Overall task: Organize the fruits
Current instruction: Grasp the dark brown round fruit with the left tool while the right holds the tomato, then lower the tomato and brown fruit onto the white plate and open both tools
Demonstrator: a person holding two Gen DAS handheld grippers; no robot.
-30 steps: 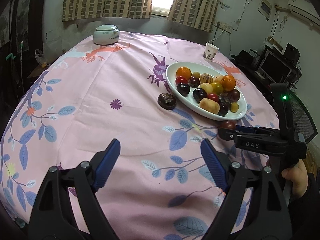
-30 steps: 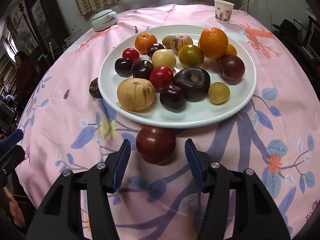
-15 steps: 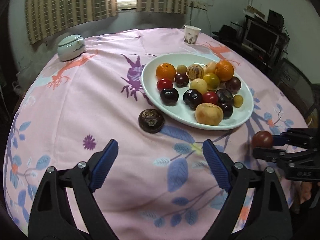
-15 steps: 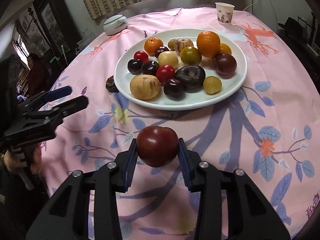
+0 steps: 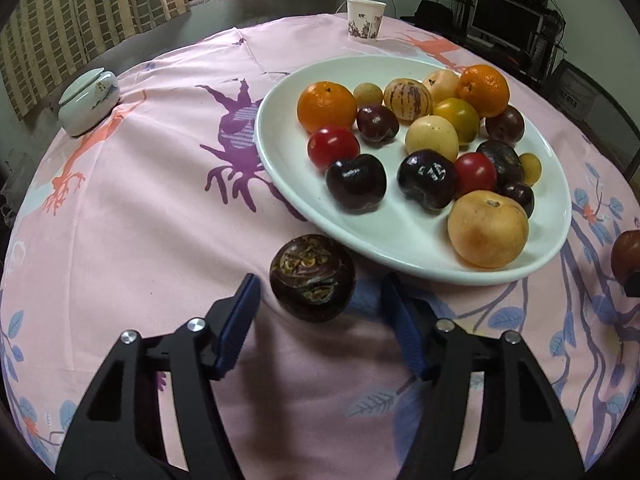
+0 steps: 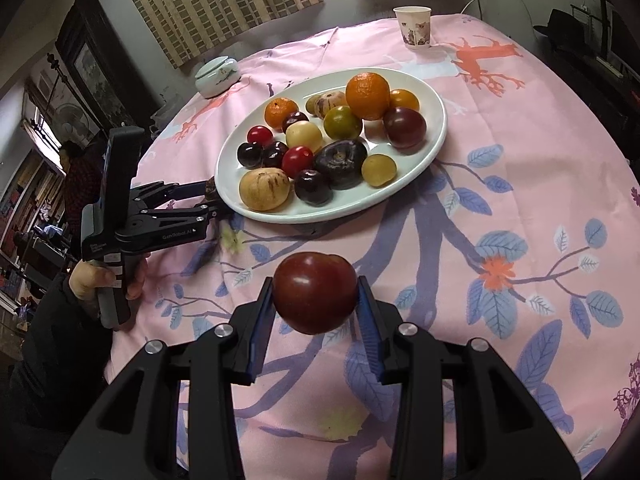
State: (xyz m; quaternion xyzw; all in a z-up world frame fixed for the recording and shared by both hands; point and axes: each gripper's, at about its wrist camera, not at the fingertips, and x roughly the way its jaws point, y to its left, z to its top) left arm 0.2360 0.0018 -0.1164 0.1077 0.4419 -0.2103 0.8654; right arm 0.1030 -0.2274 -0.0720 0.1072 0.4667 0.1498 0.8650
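Observation:
A white oval plate [image 5: 280, 152] holds several fruits: oranges, red tomatoes, dark plums, yellow ones. It also shows in the right wrist view [image 6: 436, 128]. A dark brown wrinkled fruit [image 5: 312, 278] lies on the pink cloth just off the plate's near edge. My left gripper [image 5: 320, 300] is open, its blue pads on either side of that fruit, apart from it. My right gripper [image 6: 316, 300] is shut on a dark red plum [image 6: 315, 292] and holds it above the cloth, short of the plate. The plum shows at the right edge of the left wrist view [image 5: 626, 256].
A paper cup [image 5: 365, 20] stands at the table's far side. A pale lidded ceramic jar [image 5: 89, 96] sits far left. The left gripper's body and the hand holding it [image 6: 120, 216] are left of the plate. The round table drops off all around.
My left gripper moved forward until its open pads flank the dark brown fruit. My right gripper closed on the red plum, lifted it off the cloth and drew back from the plate.

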